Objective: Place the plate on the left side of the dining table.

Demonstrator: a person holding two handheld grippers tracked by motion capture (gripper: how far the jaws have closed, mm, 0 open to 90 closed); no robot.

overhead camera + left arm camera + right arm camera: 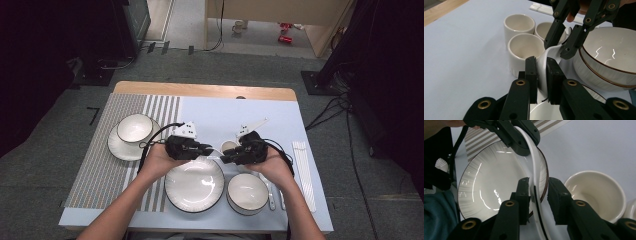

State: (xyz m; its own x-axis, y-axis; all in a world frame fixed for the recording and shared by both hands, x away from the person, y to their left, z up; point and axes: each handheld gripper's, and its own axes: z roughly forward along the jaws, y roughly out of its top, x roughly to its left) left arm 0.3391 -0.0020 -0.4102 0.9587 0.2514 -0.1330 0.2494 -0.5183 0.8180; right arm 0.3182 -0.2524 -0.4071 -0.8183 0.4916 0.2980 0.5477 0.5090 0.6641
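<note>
- The table [225,115] has a light blue cloth, and a striped mat [100,155] lies on its left part.
- A big plate [195,185] stands at the near edge, with a bowl [247,192] just beside it on the right. A second bowl [134,129] sits on a saucer on the mat.
- Three cups [526,46] stand close together behind the bowl.
- The left gripper [541,77] is nearly closed, and its jaws pinch one end of a white spoon [551,51] – I take it for a ceramic one.
- The right gripper [537,200] has the other end of the spoon between its jaws. They stand a little apart, with a gap on one side, so I judge that it does not grip.
- The spoon is in the air between the two hands, above the far edge of the big plate.
- Progress, as I judge it: the dishes are mostly laid out and the spoon is lifted, carried by the left gripper alone – it must still be put down in its place.
</note>
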